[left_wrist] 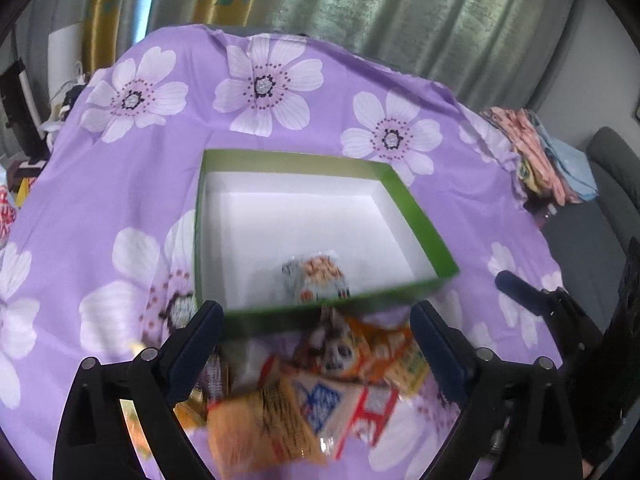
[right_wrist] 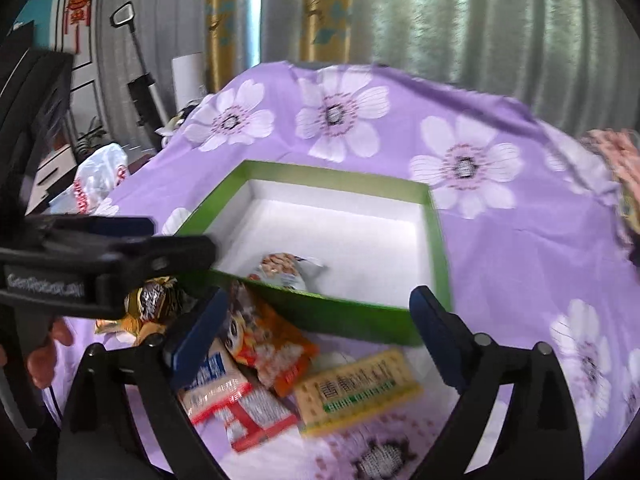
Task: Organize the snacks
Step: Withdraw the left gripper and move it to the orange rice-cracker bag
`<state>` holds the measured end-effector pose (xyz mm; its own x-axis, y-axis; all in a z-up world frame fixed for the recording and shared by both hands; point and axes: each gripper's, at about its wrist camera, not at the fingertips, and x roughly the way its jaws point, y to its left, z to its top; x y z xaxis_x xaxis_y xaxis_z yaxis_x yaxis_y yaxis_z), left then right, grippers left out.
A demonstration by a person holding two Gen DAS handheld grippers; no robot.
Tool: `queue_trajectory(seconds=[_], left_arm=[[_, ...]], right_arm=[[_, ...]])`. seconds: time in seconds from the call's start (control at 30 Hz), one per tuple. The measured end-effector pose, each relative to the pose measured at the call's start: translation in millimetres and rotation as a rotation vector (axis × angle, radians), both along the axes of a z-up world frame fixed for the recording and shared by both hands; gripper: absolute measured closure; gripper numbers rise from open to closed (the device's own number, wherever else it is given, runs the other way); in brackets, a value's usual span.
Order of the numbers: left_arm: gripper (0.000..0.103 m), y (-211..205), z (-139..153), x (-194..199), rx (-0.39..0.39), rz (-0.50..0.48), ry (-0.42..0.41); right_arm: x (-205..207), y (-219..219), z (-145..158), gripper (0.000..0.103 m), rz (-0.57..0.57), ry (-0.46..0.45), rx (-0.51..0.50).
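Observation:
A green box [left_wrist: 416, 216] with a white inside sits on the purple flowered cloth; it also shows in the right wrist view [right_wrist: 436, 240]. One small peanut packet [left_wrist: 316, 276] lies inside it near the front wall [right_wrist: 286, 270]. In front of the box lies a pile of snack packets: an orange one [left_wrist: 256, 420], a red-and-white one [right_wrist: 236, 404], an orange cartoon one [right_wrist: 272, 344] and a yellow-green cracker pack [right_wrist: 360, 392]. My left gripper [left_wrist: 316, 320] is open and empty above the pile. My right gripper [right_wrist: 316, 312] is open and empty over the same pile.
A gold-wrapped chocolate [right_wrist: 154, 300] lies left of the pile, under the left gripper's body [right_wrist: 100, 268]. Folded clothes [left_wrist: 540, 152] sit at the table's right edge. A white plastic bag [right_wrist: 96, 184] lies off the left edge. Curtains hang behind.

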<state>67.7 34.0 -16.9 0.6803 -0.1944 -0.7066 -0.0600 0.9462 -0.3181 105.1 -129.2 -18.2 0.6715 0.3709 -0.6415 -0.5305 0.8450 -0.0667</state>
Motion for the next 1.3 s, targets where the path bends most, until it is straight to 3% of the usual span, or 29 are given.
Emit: queue_trajectory(seconds=[0.27, 0.73, 1.07, 1.2, 1.3], left_arm=[[0.003, -8, 22, -46, 0.009, -0.015, -0.047], [0.002, -20, 40, -89, -0.062, -0.057, -0.093], [0.002, 3, 9, -101, -0.282, -0.117, -0.073], [0.002, 4, -20, -106, -0.255, -0.148, 0.001], [0.002, 13, -42, -104, -0.243, -0.104, 0.077]], right_arm=[[-40, -24, 23, 0.001, -0.03, -0.055, 0.016], [-88, -35, 40, 0.0, -0.009, -0.086, 0.051], [-103, -44, 14, 0.001, 0.085, 0.032, 0.156], [-106, -37, 0, 0.001, 0.143, 0.08, 0.179], [-106, -30, -11, 0.001, 0.19, 0.12, 0.18]])
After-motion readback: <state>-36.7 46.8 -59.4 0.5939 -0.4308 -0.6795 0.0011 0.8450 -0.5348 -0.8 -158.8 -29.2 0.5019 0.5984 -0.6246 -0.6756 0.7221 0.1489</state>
